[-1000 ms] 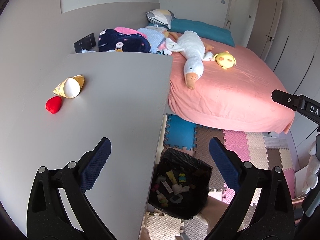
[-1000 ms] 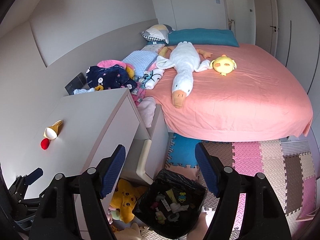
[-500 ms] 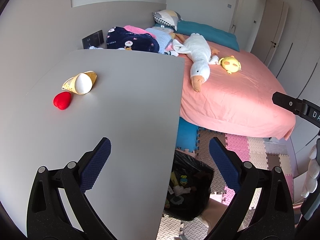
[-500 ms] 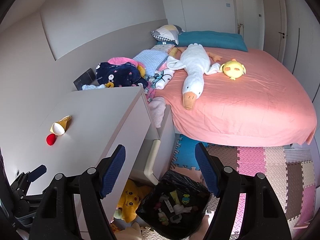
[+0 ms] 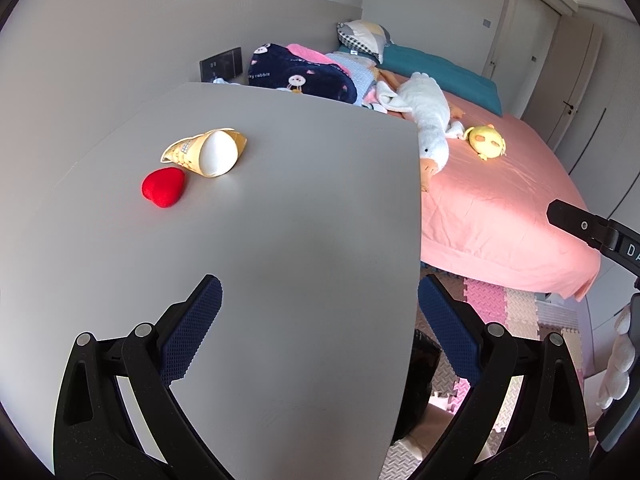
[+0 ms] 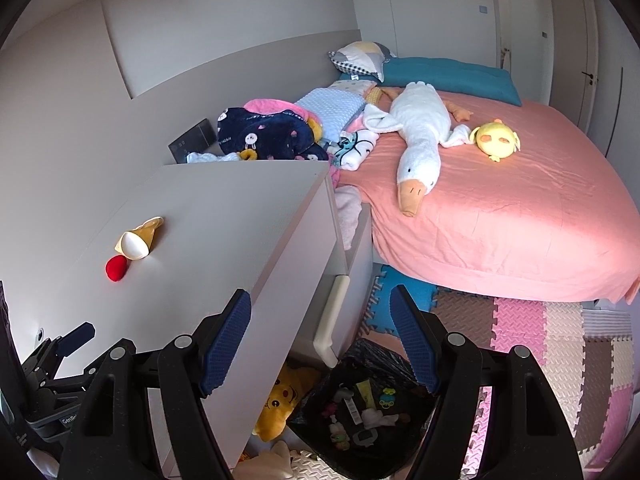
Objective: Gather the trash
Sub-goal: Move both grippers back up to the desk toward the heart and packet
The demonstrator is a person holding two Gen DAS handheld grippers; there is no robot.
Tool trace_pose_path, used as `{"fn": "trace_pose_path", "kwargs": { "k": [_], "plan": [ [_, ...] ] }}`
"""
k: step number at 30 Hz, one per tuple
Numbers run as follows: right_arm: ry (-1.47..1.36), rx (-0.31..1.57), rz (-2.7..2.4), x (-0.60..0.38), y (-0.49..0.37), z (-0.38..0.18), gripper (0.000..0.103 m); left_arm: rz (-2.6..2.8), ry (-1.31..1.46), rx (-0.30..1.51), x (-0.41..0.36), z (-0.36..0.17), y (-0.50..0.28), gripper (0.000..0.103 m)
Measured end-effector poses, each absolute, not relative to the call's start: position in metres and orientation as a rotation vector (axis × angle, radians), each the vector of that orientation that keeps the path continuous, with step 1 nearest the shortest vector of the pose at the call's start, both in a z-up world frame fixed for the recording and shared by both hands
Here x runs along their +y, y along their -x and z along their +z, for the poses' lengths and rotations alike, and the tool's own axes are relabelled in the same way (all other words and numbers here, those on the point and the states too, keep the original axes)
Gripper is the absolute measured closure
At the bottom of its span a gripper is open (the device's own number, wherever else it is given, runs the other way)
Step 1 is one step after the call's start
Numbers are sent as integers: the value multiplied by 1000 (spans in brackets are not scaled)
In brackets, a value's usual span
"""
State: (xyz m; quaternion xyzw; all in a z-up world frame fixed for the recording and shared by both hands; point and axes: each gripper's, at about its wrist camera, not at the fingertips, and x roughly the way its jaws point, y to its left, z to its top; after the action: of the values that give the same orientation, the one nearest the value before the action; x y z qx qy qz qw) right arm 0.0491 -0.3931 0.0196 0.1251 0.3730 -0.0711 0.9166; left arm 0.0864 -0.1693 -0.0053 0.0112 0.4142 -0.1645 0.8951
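Observation:
On the grey cabinet top [image 5: 304, 216] lie a crumpled yellow paper cup [image 5: 208, 152] on its side and a small red heart-shaped piece [image 5: 163, 188] just left of it. Both also show in the right wrist view: the cup [image 6: 138, 240] and the red piece [image 6: 116, 269]. My left gripper [image 5: 320, 328] hovers open over the near part of the cabinet top, well short of them, nothing between its fingers. My right gripper [image 6: 320, 344] is open and empty above the cabinet's right corner and a black-lined trash bin [image 6: 368, 404] on the floor holding several scraps.
A pink bed [image 6: 500, 208] with a white goose plush [image 6: 416, 136] and a yellow chick plush [image 6: 496, 140] fills the right. Folded clothes [image 6: 264, 132] lie behind the cabinet. A yellow plush [image 6: 280, 404] sits beside the bin on foam floor mats [image 6: 540, 336].
Both views have shifted left toward the cabinet: the cup and red piece sit nearer the middle of the left wrist view, and the bin has slipped almost out of it. Both grippers stayed open.

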Motion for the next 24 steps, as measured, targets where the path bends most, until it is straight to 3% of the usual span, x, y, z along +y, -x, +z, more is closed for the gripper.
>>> {"fn": "trace_pose_path", "kwargs": {
  "k": [24],
  "plan": [
    [-223,824,6,-320,-130,-6,30,-158,79,876,-84,-31,-139,8]
  ]
}}
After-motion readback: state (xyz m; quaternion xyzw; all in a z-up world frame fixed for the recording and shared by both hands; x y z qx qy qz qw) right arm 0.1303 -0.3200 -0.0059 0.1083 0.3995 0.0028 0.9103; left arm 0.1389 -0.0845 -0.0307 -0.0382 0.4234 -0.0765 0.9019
